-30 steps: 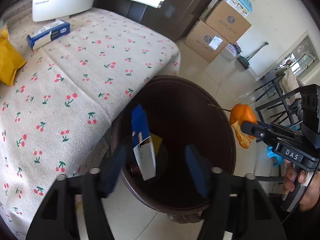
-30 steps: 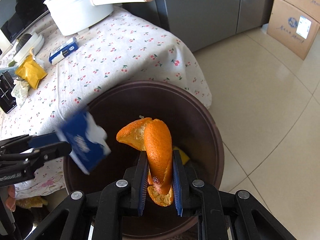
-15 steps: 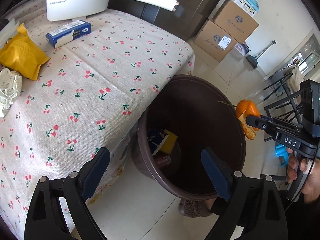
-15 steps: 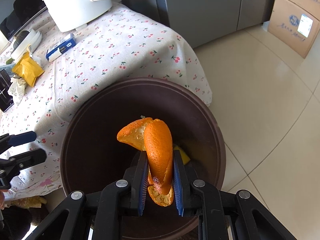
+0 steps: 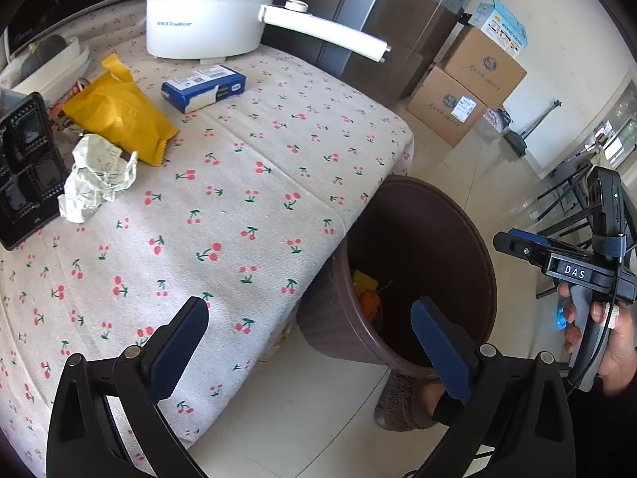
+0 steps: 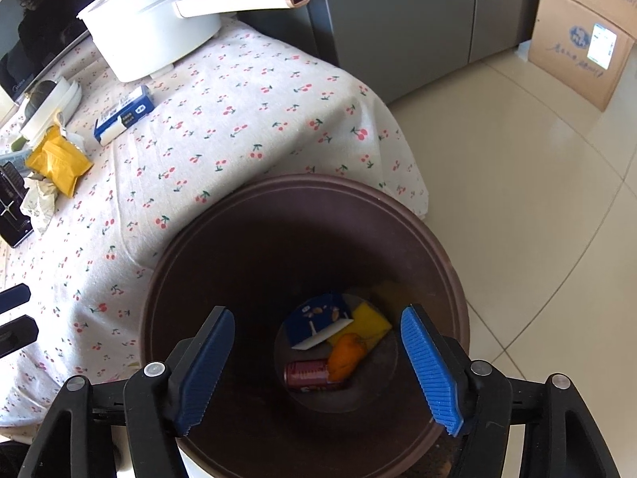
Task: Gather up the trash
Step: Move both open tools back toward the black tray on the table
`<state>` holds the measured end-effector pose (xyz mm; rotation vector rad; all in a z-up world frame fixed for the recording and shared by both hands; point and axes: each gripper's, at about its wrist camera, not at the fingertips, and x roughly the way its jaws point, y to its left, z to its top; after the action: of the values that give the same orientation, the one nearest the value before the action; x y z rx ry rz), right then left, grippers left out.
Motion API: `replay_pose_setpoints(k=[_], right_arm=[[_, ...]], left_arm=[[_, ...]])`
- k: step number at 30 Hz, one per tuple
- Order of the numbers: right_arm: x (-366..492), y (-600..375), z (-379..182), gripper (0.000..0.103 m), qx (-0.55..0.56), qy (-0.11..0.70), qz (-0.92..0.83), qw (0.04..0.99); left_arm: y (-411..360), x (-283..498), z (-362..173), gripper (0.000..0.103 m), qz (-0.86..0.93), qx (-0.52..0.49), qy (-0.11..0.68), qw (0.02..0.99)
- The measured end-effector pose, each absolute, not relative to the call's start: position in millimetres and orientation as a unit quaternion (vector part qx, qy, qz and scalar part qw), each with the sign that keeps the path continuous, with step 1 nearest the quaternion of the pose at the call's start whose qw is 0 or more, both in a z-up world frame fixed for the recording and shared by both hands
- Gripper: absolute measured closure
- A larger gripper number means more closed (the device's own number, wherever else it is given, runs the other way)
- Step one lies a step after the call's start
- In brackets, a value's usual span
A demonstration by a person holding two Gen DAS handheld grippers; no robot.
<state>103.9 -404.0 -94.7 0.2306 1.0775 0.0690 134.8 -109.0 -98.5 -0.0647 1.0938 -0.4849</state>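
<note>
A: Where the peel (image 6: 345, 356) is lying in the bin (image 6: 446, 255), what's touching it?
B: I'm seeing it resting against a can (image 6: 308, 374), beside a blue carton (image 6: 318, 314) and a yellow packet (image 6: 372, 318).
A: Tools?
B: I'm holding the right gripper (image 6: 318, 362) spread wide over the bin, nothing in it. The left gripper (image 5: 308, 344) is gaping wide too, hanging at the table (image 5: 247, 167) edge, where a yellow bag (image 5: 119, 115), crumpled paper (image 5: 97, 177) and blue box (image 5: 203, 87) are sitting.

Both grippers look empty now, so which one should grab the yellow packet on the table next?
Probably left. The left gripper hangs open over the table edge facing the yellow packet; the right gripper, also open, sits over the bin.
</note>
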Motion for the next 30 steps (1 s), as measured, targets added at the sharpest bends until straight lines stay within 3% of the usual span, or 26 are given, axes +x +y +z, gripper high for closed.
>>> replay_pose_setpoints(k=[30], right_arm=[[135.1,-304.9,-62.8,0.019,0.081,0.495,0.094,0.860]], left_arm=[[14.0,125.8,-76.1,0.000,-0.126,-0.086,0.492,0.857]])
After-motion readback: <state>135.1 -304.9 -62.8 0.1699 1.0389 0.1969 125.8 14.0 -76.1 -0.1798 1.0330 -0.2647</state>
